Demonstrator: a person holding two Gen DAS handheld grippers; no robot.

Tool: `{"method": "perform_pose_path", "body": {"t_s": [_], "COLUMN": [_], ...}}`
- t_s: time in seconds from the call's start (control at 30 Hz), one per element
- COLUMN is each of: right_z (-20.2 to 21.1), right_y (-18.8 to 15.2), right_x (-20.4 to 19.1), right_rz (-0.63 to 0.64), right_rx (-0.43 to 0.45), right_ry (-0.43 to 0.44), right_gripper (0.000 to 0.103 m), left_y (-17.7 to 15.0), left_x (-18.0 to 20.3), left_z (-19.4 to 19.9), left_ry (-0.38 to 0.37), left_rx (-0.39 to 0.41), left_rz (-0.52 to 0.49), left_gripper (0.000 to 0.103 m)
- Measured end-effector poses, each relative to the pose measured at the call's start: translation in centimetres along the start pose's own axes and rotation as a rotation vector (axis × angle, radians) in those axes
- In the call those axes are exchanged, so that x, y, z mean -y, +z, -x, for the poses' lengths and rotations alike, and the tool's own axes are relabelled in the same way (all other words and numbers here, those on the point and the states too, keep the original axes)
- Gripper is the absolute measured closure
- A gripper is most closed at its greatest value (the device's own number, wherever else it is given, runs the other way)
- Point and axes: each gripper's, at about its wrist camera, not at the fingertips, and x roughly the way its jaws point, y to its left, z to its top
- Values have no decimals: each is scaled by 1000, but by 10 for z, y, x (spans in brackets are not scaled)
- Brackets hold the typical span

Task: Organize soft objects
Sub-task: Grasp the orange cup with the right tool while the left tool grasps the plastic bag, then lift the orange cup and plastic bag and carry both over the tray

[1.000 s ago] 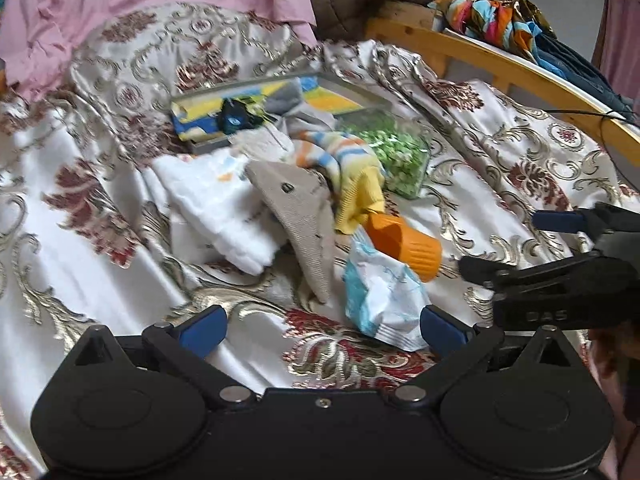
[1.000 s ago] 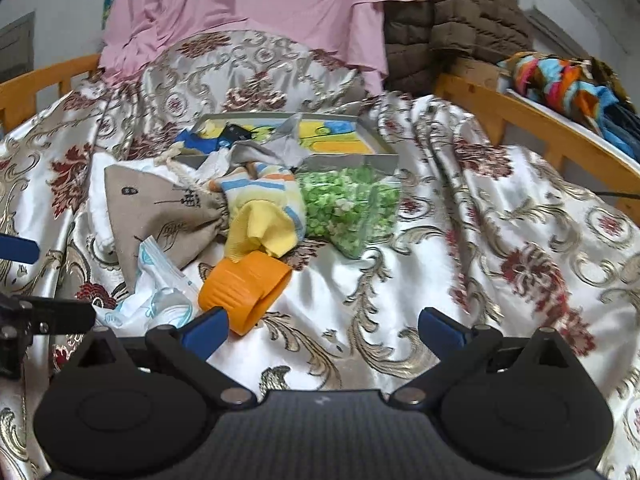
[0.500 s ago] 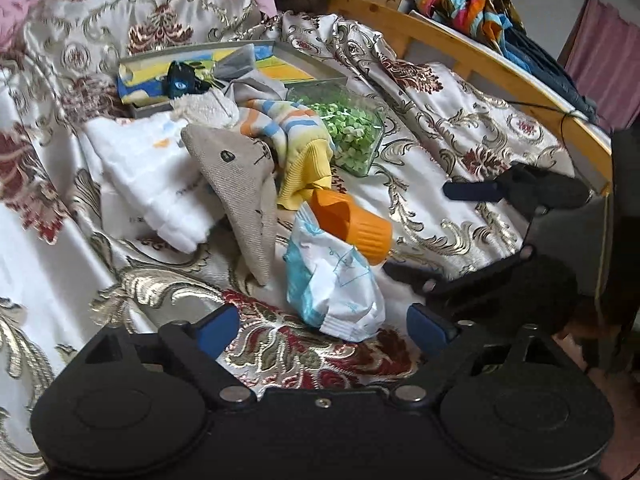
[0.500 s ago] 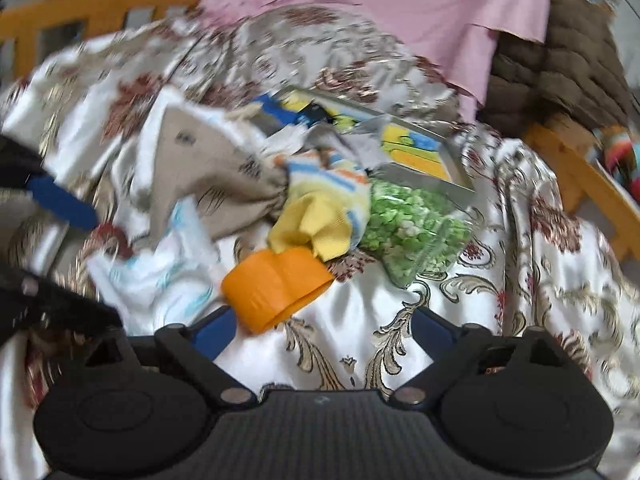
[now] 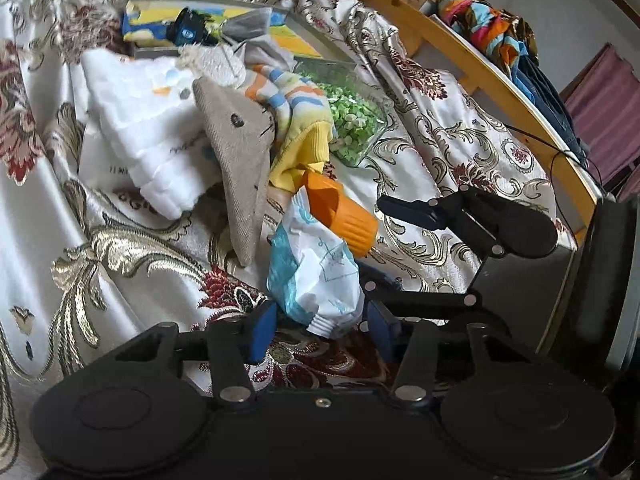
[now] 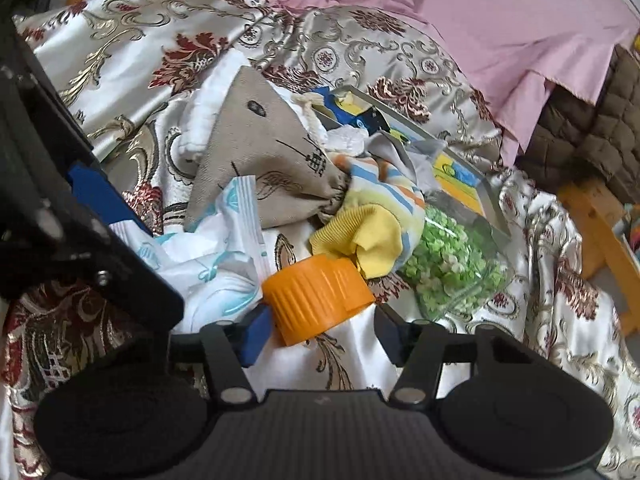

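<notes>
Both grabs are best finished squarely: the left gripper (image 5: 320, 330) should bite the crinkled blue-and-white packet (image 5: 316, 276) low across its sealed end so the film does not slip out, and the right gripper (image 6: 320, 334) should take the orange ribbed cup (image 6: 316, 296) across its wall, not its rim, without dragging the yellow striped sock (image 6: 372, 236) that overlaps it. Both sets of jaws stand about half open and have just been closing. The packet's lower end lies between the left jaws; whether the pads press it yet I cannot tell. The cup lies on its side on the bedspread (image 6: 132, 44), between the right jaws, with a gap showing at the right pad
</notes>
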Motion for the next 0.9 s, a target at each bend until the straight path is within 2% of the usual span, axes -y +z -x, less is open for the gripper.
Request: {"method": "perform_pose_path", "body": {"t_s": [0.1, 0.23, 0.27, 0.4, 0.43, 0.63, 0.73, 0.8, 0.83, 0.9], "right_z": [-1, -5, -5, -6, -7, -4, -5, -5, -6, -7], "right_y": [0, 0, 0, 0, 0, -1, -1, -1, -1, 0], "right_x": [-5, -9, -10, -12, -13, -14, -15, -15, -15, -15], "right_rz": [24, 46, 53, 68, 70, 64, 67, 64, 65, 67], "right_rx": [11, 13, 15, 9, 8, 26, 27, 29, 31, 35], "right_ry": [-4, -5, -8, 8, 10, 4, -9, -19, -36, -50], "right_gripper": [48, 51, 58, 63, 65, 74, 74, 70, 63, 60], "left_y": [1, 1, 1, 1, 1, 0, 1, 2, 2, 4], "left_x": [-8, -17, -17, -17, -16, -12, -15, -17, -18, -20], "left_z": [-3, -8, -8, -9, -10, -5, -2, -1, 0, 0], "left_ry": [-25, -32, -36, -39, -40, -45, -48, -53, -52, -51], "left_rx": [-30, -56, -58, -69, -72, -39, -19, -7, -2, 5], "left_rz": [63, 121, 128, 122, 117, 96, 121, 129, 132, 143], "left_gripper": [54, 67, 69, 88, 89, 90, 79, 71, 68, 66]}}
